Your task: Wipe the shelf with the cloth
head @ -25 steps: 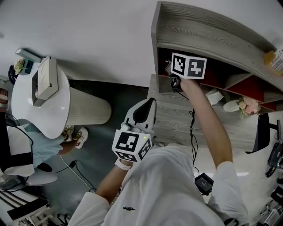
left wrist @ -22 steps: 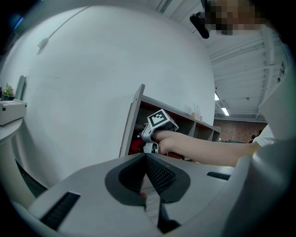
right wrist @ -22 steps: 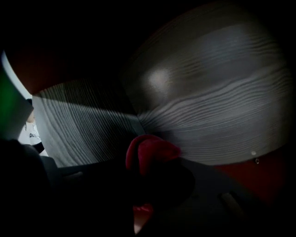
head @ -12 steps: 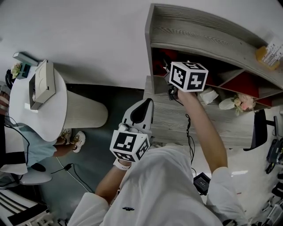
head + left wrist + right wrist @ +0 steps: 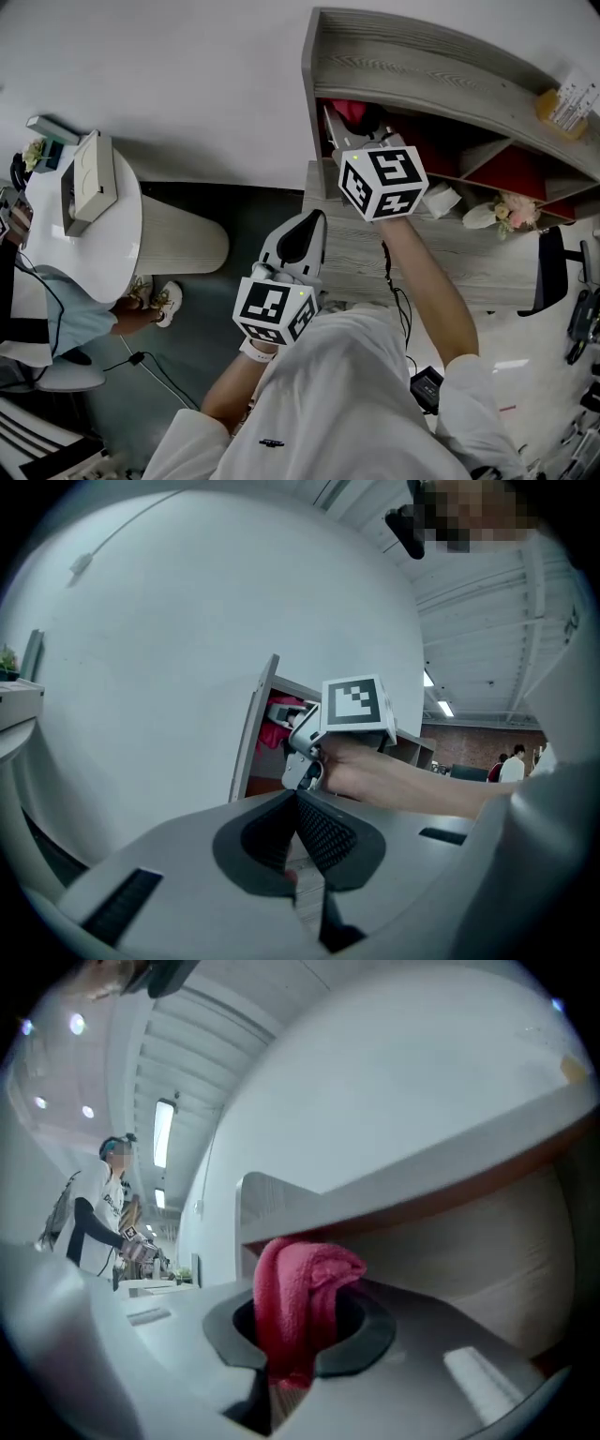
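In the head view the grey wooden shelf (image 5: 412, 70) with red inner compartments stands against the white wall. My right gripper (image 5: 345, 131) reaches into its far-left compartment, shut on a red cloth (image 5: 350, 111) that lies against the dark interior near the left wall. The right gripper view shows the cloth (image 5: 300, 1302) bunched between the jaws under the shelf board (image 5: 422, 1180). My left gripper (image 5: 314, 225) hangs lower, in front of the grey counter (image 5: 375, 258), shut with nothing in it. In the left gripper view its pads (image 5: 319, 832) meet, and the cloth (image 5: 279, 712) shows beyond.
A white round table (image 5: 94, 234) with a box (image 5: 89, 173) stands at the left, and a seated person (image 5: 56, 314) is beside it. Flowers (image 5: 511, 211) and a white object (image 5: 441, 199) sit further right in the shelf. An orange bottle (image 5: 561, 101) stands on top.
My right gripper has moved left along the compartment with the cloth and its marker cube has come lower in view. The left gripper has stayed where it was.
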Demonstrator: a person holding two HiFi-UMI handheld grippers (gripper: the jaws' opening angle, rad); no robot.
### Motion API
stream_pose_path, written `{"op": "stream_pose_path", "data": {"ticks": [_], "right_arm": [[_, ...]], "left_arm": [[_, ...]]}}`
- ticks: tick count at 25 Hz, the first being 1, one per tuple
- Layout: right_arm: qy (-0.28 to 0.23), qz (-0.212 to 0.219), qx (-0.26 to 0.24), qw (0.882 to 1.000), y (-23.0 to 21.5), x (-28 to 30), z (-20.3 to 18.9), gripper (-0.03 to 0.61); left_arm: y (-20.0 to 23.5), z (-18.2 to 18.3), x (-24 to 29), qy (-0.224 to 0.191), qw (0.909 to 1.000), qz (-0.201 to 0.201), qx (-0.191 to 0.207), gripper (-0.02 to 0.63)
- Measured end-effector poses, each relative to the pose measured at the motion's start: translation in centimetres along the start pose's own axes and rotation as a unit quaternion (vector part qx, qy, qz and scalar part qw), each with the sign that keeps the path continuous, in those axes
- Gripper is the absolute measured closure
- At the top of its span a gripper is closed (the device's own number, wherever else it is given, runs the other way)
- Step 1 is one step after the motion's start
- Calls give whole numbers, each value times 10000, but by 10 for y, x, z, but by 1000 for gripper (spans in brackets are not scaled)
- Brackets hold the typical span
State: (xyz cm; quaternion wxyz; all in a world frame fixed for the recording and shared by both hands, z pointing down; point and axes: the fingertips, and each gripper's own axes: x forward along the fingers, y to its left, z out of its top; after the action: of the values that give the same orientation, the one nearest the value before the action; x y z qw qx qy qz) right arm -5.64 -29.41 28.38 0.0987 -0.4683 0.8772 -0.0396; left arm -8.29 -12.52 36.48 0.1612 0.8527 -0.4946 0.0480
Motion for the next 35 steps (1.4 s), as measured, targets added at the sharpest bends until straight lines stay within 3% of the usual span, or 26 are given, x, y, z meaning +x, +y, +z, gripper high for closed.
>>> {"op": "stream_pose_path", "data": {"ticks": [3, 8, 14, 17, 22, 27, 30, 35], "right_arm": [[-101, -18, -150, 9998, -1, 0, 10, 520], [-203, -493, -302, 9981, -20, -10, 15, 495], [-305, -1148, 49, 9929, -66, -38, 23, 497], [-383, -1663, 410, 9845, -98, -64, 30, 500], [-604, -2390, 545, 9676, -141, -107, 40, 500], [-911, -3116, 1315, 9366, -178, -147, 47, 501], [-1112, -3252, 1617, 9251, -188, -155, 52, 502], [-1213, -3408, 1381, 9220, -195, -151, 53, 503]], "left_arm": [[6, 0, -4, 11, 10000, 73, -5, 607], [4, 2, -3, 6, 10000, 45, 1, 607], [1, 0, 3, 34, 10000, -50, -37, 607], [-5, -2, 10, 65, 9999, -148, -42, 607], [-20, 0, 19, 49, 9994, -330, -9, 607], [-27, 1, 23, 73, 9991, -424, 39, 607], [-32, -1, 25, 89, 9989, -453, 59, 607], [-32, 3, 23, 47, 9990, -421, 119, 607]]}}
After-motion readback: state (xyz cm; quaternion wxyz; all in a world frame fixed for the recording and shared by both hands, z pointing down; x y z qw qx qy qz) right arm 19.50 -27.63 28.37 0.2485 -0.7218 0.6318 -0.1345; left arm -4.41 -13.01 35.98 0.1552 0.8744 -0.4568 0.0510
